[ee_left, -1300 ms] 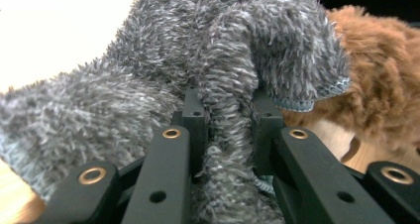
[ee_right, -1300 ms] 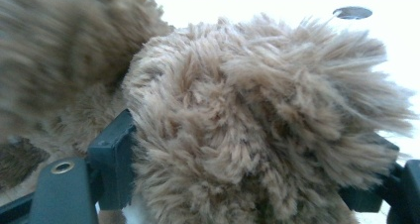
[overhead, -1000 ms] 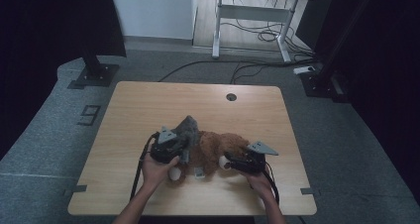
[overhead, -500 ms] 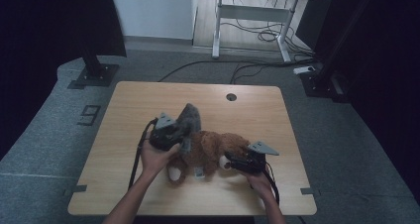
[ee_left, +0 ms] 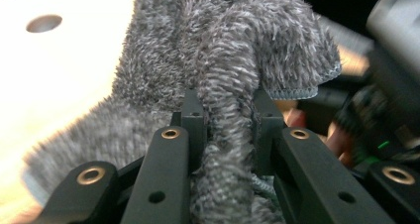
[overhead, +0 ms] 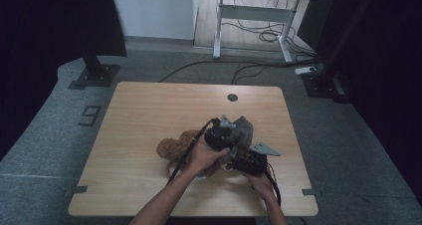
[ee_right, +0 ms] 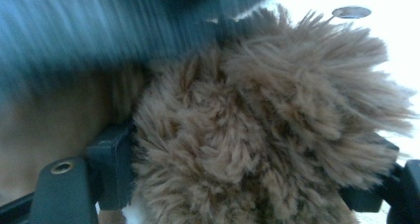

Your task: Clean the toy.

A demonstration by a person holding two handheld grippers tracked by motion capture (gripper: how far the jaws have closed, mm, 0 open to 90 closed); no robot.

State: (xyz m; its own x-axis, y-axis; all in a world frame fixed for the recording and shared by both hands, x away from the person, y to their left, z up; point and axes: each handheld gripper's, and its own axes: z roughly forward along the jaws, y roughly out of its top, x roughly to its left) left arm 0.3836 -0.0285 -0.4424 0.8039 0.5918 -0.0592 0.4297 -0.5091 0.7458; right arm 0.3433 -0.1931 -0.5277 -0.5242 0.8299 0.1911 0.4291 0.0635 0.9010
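Note:
A brown plush toy (overhead: pixel 171 146) lies on the wooden table (overhead: pixel 149 110) near its front edge. My right gripper (overhead: pixel 233 163) is shut on the toy's shaggy fur (ee_right: pixel 277 115), a jaw on each side of the tuft (ee_right: pixel 242 174). My left gripper (overhead: pixel 235 136) reaches across above the toy, just over the right gripper. It is shut on a grey fuzzy cloth (overhead: pixel 245 128). In the left gripper view a fold of that grey cloth (ee_left: pixel 218 50) is pinched between the black jaws (ee_left: pixel 228 110), and its hemmed edge hangs to the right.
A round cable hole (overhead: pixel 232 97) sits near the table's far edge. On the floor beyond stand a black stand base (overhead: pixel 94 75) at the left, another (overhead: pixel 323 83) at the right, a desk frame (overhead: pixel 254 31) and loose cables (overhead: pixel 259 36).
The left hand has swung from the left of the toy to the right with the grey cloth and now crosses over the toy. The right gripper has stayed put on the fur.

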